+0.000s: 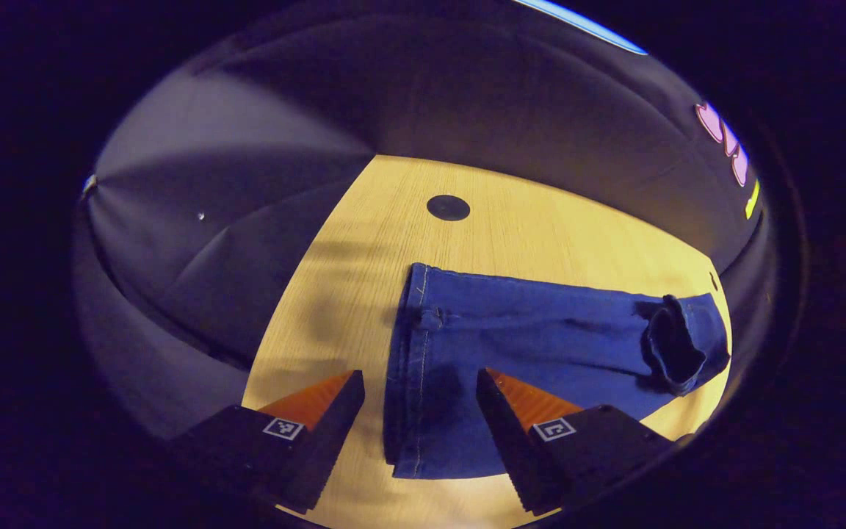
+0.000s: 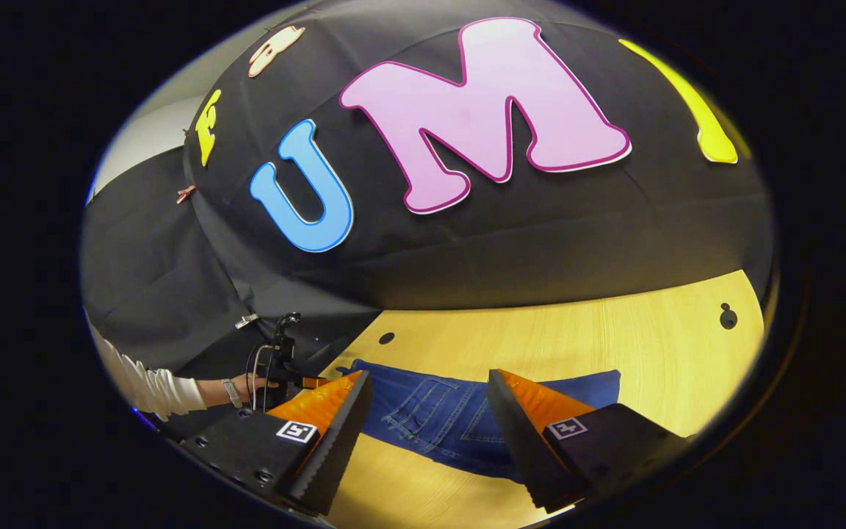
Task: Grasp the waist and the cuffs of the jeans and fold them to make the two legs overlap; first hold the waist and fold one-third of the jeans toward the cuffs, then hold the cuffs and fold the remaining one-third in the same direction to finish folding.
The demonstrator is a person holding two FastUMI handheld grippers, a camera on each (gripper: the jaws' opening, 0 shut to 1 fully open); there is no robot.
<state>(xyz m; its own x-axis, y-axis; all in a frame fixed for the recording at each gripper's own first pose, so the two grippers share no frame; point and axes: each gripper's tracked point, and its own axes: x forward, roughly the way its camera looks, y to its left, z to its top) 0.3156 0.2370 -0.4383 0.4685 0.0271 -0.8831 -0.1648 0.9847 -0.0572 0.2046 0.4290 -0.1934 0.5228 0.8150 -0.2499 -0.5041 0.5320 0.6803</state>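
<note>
- We see the jeans lying flat on a pale wooden table with fine straight grain; in the left gripper view they run as one long blue denim band from a stitched hem on the left to a rumpled, turned-over end on the right.
- The denim is mid-blue with light contrast stitching along its left edge, and it looks smooth apart from that dark, curled fold.
- Our left gripper hovers above the near left part of the jeans, its jaws spread wide and holding nothing; the fingers are black wedges with ribbed inner faces and orange tops.
- A round black disc sits flush in the tabletop beyond the jeans.
- In the right gripper view we see the jeans from another side, with a stitched back pocket showing.
- Our right gripper also stands wide open and empty above the cloth, same black and orange wedges.
- At the left of that view a hand below a white ribbed sleeve holds the other gripper by the table's edge.
</note>
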